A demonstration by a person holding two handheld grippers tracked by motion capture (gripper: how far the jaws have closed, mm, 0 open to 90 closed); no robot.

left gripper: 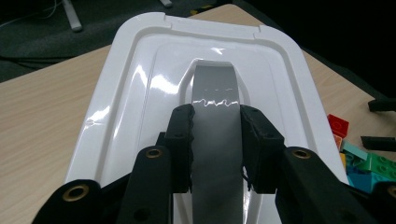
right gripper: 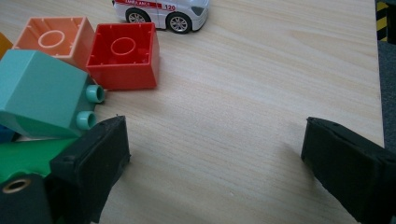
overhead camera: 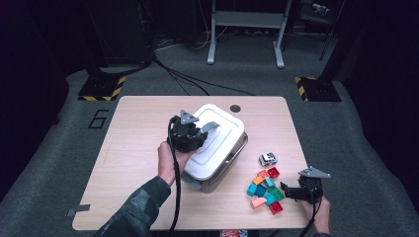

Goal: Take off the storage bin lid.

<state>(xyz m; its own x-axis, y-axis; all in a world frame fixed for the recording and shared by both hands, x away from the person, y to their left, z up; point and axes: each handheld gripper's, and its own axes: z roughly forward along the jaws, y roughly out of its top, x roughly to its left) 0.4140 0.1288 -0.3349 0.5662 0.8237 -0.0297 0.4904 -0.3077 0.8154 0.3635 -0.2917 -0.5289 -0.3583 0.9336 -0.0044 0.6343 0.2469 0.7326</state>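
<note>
Currently I have the left gripper (left gripper: 217,135) clamped on the grey handle strap (left gripper: 215,102) that runs down the middle of the white lid (left gripper: 140,93); 1 pad presses each edge of the strap, and the lid's glossy recess lies just beyond my fingertips. The lid sits on its storage bin (overhead camera: 232,158), which stands near the table's (overhead camera: 133,163) centre.

Handling assessment: the lid reads as thin moulded plastic, so I judge it light, stiff and slippery on its shiny faces. The strap is the sound place to hold; it looks flexible and matte, giving the pads better purchase than the bare rim. I expect the lid to swing or tilt under the strap once it is free, and if its rim catches are engaged the whole bin may rise with it. I cannot tell whether they are.

The right gripper (right gripper: 215,154) stands released, jaws wide apart over bare wood, holding nothing. Beside its left finger (right gripper: 91,163) lies the pile of building blocks (overhead camera: 266,190), hard and light; a toy car (right gripper: 161,11) rests farther ahead.
</note>
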